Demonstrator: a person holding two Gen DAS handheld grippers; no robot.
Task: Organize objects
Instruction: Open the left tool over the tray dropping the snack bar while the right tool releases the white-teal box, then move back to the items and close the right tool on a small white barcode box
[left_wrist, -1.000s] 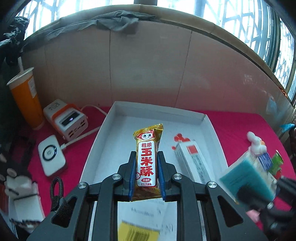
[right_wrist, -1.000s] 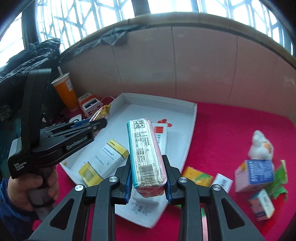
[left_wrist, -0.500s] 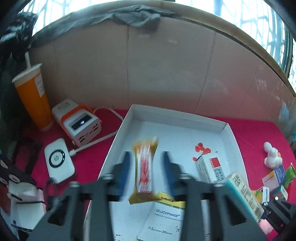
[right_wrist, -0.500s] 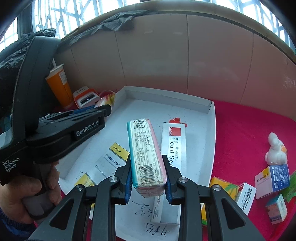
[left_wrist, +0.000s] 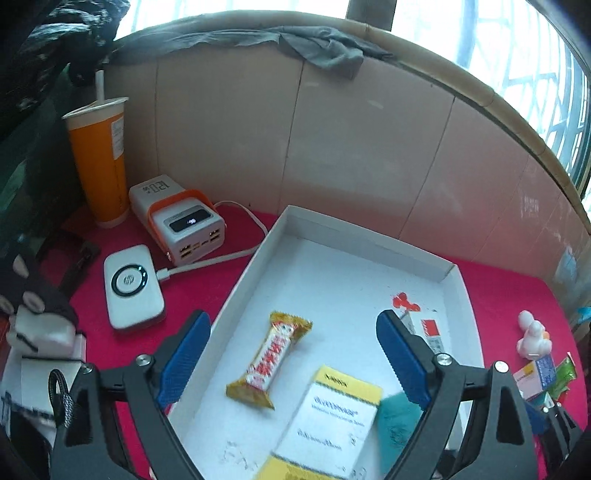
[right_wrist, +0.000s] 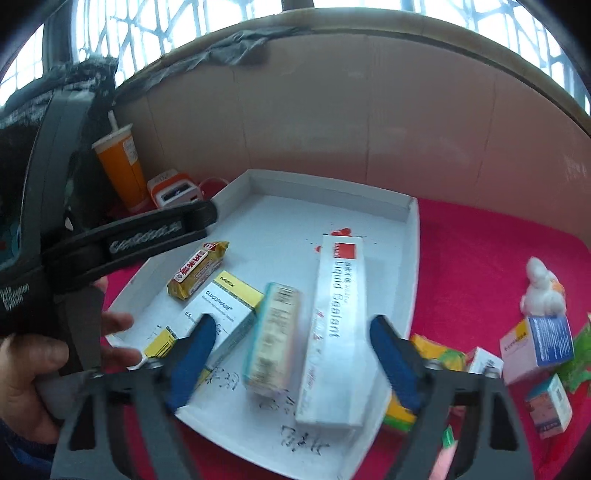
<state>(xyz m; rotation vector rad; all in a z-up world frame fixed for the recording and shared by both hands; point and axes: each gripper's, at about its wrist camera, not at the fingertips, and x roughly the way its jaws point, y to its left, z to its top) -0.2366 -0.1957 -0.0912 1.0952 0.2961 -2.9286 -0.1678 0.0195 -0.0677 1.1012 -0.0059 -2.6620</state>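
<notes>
A gold snack bar (left_wrist: 271, 358) lies loose in the white tray (left_wrist: 364, 236), between the wide-apart blue pads of my left gripper (left_wrist: 288, 354), whose jaws are opening. In the right wrist view the same snack bar (right_wrist: 197, 269) rests near the tray's (right_wrist: 332, 186) left wall. My right gripper (right_wrist: 291, 354) is opening too; a teal-edged packet (right_wrist: 273, 343), blurred, sits in the tray between its pads without touching them. A long white sealant box (right_wrist: 336, 325) and a yellow-and-white medicine box (right_wrist: 221, 310) lie beside it.
An orange cup (left_wrist: 99, 162), a power bank (left_wrist: 184, 221) and a white charger puck (left_wrist: 131, 286) stand left of the tray. Small boxes (right_wrist: 535, 343) and a white rabbit figure (right_wrist: 541, 288) are scattered on the red cloth at right. A cardboard wall (left_wrist: 332, 147) closes the back.
Both grippers opened. The snack bar dropped from the left gripper into the tray. The teal-edged packet left the right gripper and landed in the tray beside the sealant box.
</notes>
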